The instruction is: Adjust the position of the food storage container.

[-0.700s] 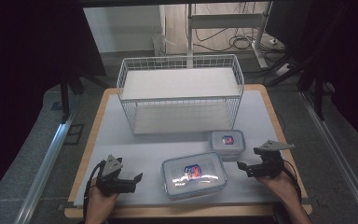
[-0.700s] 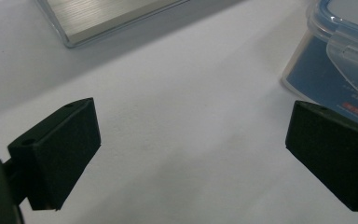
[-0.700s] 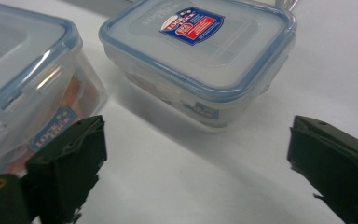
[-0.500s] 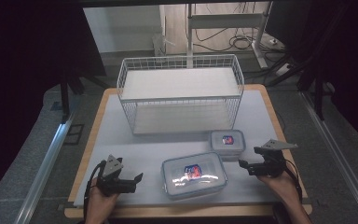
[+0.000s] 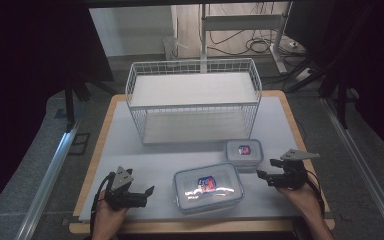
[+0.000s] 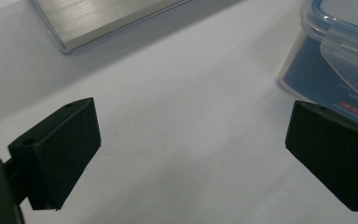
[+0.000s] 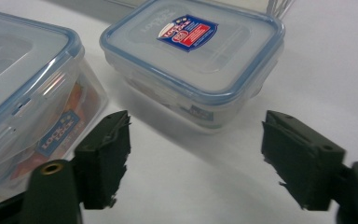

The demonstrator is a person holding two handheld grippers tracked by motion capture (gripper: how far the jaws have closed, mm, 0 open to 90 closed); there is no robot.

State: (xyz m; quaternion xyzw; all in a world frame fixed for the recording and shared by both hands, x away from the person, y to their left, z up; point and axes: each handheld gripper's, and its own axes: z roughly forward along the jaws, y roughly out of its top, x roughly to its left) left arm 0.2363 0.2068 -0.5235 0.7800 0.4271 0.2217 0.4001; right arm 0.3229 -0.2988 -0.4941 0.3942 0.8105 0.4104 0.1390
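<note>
Small box (image 7: 193, 60), a stiff, light-looking plastic tub with a slick clipped lid, sits on the bench just behind the big box (image 5: 208, 186) and looks best pinched across its side walls by the right gripper (image 7: 196, 158), whose jaws gape wide and empty.

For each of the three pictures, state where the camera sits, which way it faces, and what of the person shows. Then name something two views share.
High view: above the person's side, looking forward and down on the table; both hands, left gripper, right gripper.
Left gripper view: along its open jaws, toward the large container.
Right gripper view: along its open jaws, toward the small container.
Shared: both gripper views show the large container.
</note>
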